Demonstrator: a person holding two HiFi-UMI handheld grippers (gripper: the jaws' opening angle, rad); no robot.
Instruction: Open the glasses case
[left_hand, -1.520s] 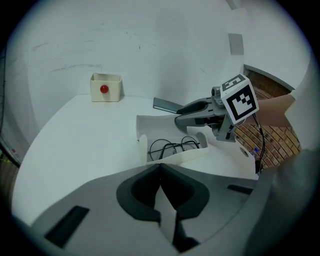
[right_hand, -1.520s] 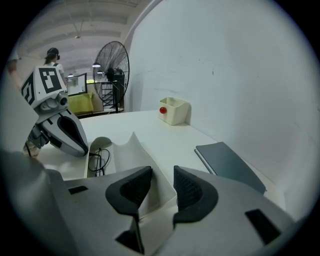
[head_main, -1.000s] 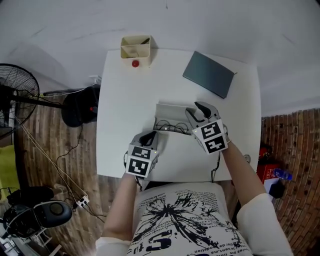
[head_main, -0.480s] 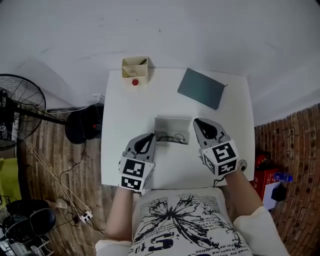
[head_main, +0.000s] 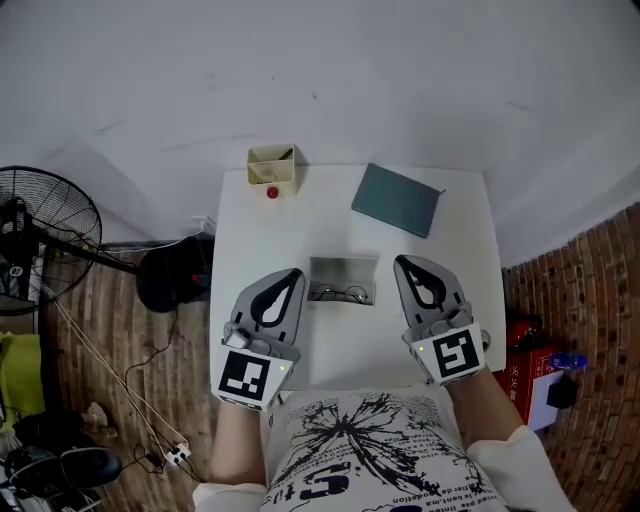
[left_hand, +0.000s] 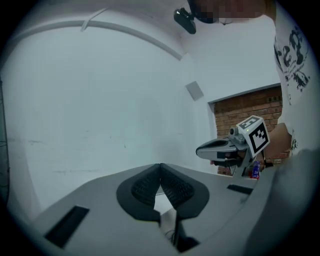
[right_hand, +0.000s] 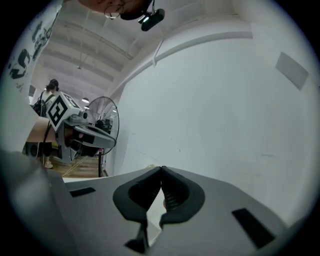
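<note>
The grey glasses case (head_main: 342, 281) lies open in the middle of the white table (head_main: 250, 230), with dark-framed glasses (head_main: 339, 293) in its tray. My left gripper (head_main: 285, 277) hangs well above the table to the case's left, its jaws shut with nothing in them. To the case's right, equally high, my right gripper (head_main: 412, 266) is shut and empty too. Both point level toward the white wall. In the left gripper view the tips (left_hand: 160, 165) meet, and the right gripper (left_hand: 220, 148) shows beside it. The right gripper view shows closed tips (right_hand: 161, 169) as well.
A beige two-compartment box (head_main: 272, 166) with a red ball (head_main: 271, 192) stands at the table's far left. A dark green notebook (head_main: 396, 199) lies at the far right. A floor fan (head_main: 45, 235) and a black bag (head_main: 172, 272) stand left of the table.
Both grippers have risen from the case and levelled out toward the wall. The right gripper's jaws closed. The case stays open on the table, and the head view now sees it from higher up.
</note>
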